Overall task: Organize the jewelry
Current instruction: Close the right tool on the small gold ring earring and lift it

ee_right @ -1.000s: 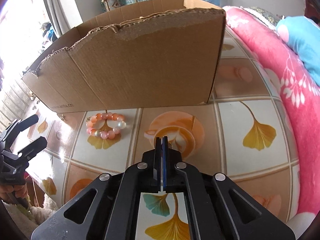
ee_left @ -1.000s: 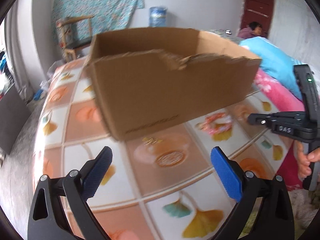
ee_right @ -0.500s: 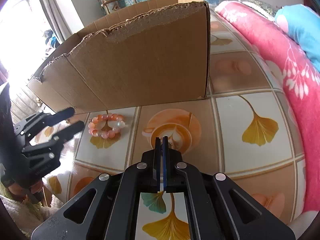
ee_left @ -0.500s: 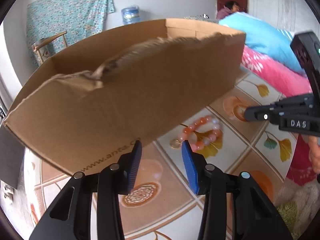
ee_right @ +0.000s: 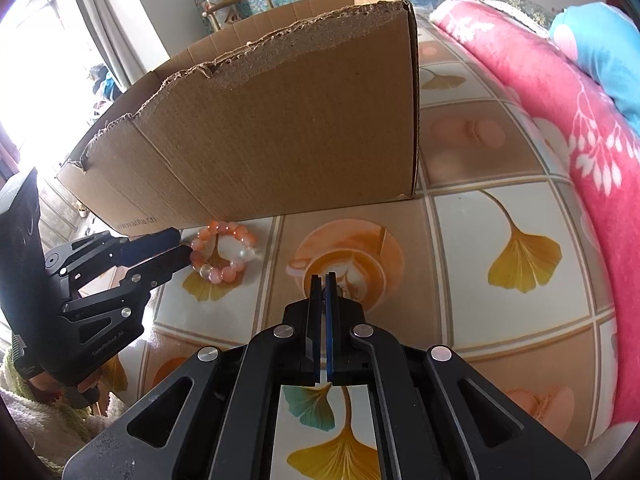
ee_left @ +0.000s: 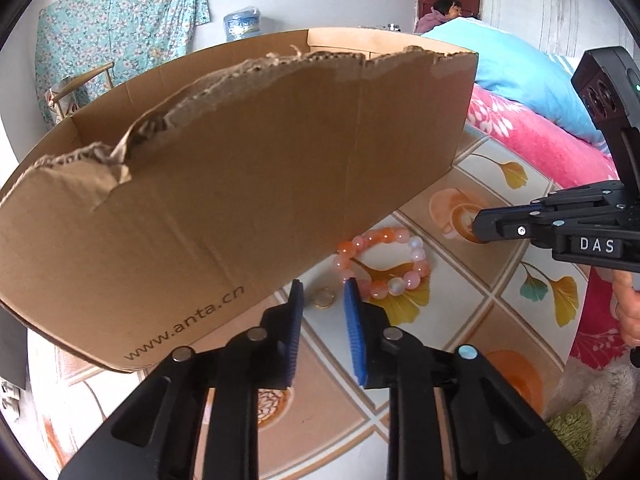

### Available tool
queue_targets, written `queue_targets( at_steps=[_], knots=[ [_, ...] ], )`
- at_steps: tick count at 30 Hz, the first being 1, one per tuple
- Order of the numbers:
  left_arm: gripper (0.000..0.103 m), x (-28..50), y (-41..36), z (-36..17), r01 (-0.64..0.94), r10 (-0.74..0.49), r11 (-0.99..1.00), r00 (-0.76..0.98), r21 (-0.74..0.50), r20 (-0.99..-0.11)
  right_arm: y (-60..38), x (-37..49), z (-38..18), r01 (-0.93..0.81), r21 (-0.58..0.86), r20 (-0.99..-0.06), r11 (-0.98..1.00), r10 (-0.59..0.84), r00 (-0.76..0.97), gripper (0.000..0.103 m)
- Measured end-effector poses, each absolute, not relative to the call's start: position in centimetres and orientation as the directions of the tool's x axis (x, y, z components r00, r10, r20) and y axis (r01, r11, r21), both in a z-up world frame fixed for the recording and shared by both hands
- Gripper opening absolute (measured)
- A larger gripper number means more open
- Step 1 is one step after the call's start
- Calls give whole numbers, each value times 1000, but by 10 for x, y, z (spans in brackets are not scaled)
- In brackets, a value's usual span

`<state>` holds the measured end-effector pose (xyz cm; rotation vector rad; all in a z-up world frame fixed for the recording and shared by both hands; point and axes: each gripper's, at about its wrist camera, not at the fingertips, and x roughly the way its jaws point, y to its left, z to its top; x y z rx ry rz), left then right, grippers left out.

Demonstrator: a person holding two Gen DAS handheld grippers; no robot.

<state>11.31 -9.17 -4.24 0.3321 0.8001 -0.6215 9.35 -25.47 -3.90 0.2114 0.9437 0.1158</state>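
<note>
- Two claws show in both views, over a surface (ee_right: 472, 240) covered in a tile-and-ginkgo-leaf print.
- We see the left claw (ee_left: 323, 294) with its blue pads (ee_left: 352, 320) a narrow gap apart, gripping nothing, and a small gold ring (ee_left: 323, 298) lying on the surface between their tips.
- Only the left wrist view shows that ring; in the right wrist view the left claw (ee_right: 176, 246) hides it.
- We find the bead bracelet (ee_left: 384, 260) flat on the surface, just beside the left claw's tips and close to the torn cardboard box (ee_left: 240, 176).
- From the right wrist view, the right claw (ee_right: 322, 280) is closed, pads nearly together with nothing between them.
- A pink blanket (ee_right: 560, 120) runs along the surface's right edge.
</note>
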Motion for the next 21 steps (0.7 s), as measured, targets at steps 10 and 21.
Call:
queue_targets(
  at_steps=[10, 21],
  knots=[
    [10, 110, -91, -42, 627, -388, 777, 538, 48, -749, -258, 91, -32, -3, 241, -786, 970, 197, 585, 4],
    [10, 91, -76, -41, 600, -361, 799, 540, 47, -761, -260, 78, -24, -9, 205, -790, 979, 171, 588, 19]
  ],
)
